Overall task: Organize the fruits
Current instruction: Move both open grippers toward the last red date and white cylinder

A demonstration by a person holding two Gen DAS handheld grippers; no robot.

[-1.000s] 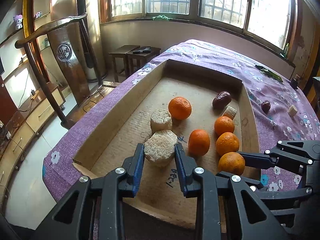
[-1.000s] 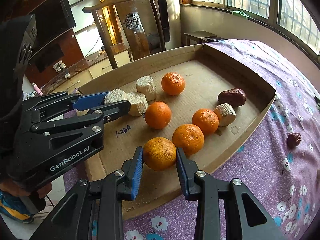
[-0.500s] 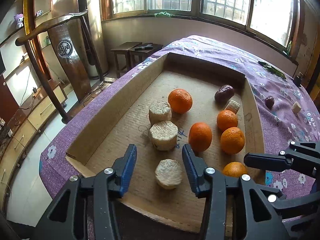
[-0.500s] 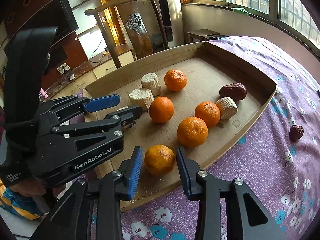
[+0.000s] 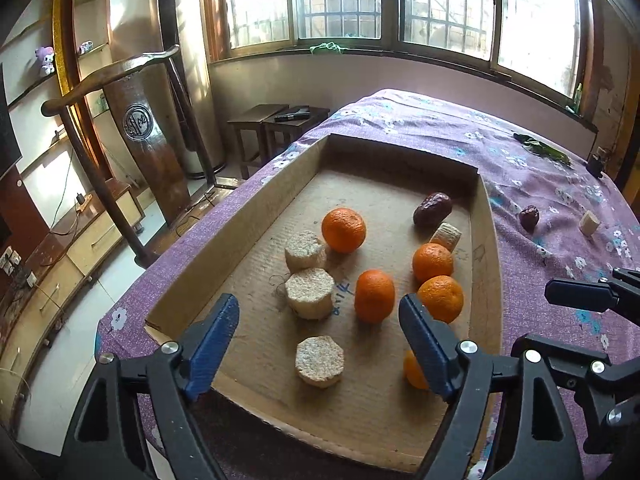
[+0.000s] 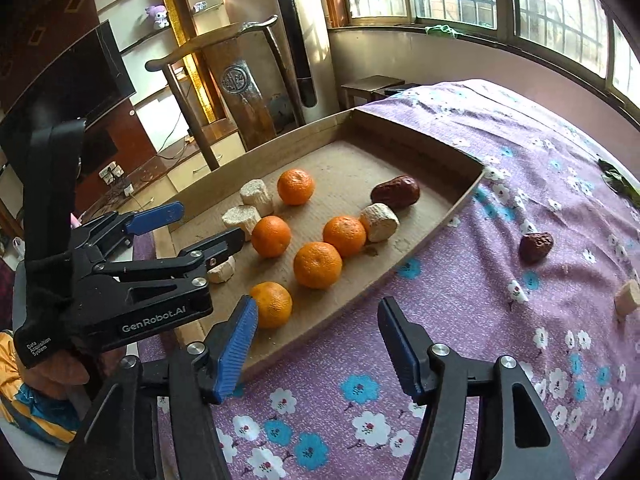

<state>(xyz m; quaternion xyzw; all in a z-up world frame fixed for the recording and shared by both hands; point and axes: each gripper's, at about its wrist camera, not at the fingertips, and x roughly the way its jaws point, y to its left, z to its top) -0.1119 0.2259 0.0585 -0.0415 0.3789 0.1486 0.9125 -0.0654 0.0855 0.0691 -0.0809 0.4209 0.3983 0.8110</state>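
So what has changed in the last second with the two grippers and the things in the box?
Both grippers let go. The left gripper released a pale round chunk near the front of the cardboard box, opened wide and drew back. The right gripper released an orange by the box's front edge, opened and pulled back over the purple cloth. The other oranges, chunks and dates did not move.

The table [image 6: 460, 128] is covered by a purple flowered cloth [image 6: 500, 264]. On the cloth are set a shallow cardboard tray [image 5: 486, 240], a dark date [image 6: 536, 246], a pale cut piece [image 6: 627, 298] and green leaves [image 5: 540, 148].
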